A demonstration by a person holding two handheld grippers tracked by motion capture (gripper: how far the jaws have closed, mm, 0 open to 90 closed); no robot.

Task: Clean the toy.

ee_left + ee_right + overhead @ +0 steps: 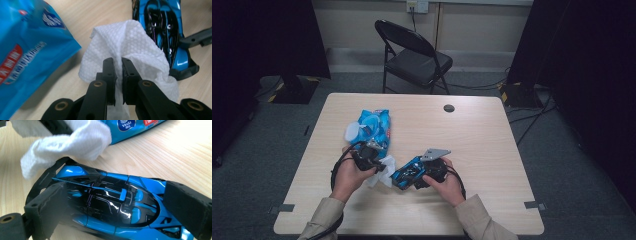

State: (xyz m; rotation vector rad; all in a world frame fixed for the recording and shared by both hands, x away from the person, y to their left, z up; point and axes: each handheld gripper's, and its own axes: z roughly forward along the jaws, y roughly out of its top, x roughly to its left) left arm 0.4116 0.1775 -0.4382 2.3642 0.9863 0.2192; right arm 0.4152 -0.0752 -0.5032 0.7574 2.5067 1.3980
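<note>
Pale wooden counter (472, 145); left gripper (117, 65) clamped on soft white textured wipe (130, 42); right gripper (120, 202) clamps glossy blue-black toy car (112, 205), at wipe's three o'clock; slippery, likely fragile; hold its flanks.

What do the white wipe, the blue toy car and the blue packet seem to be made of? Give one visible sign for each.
White wipe: soft nonwoven fabric, matte, judging by its dimpled embossing and limp folds.
Blue toy car: probably hard plastic, possibly painted metal; glossy, with sharp glints on its black and blue panels.
Blue packet: thin plastic film, shiny, printed, creased along its edge.
</note>
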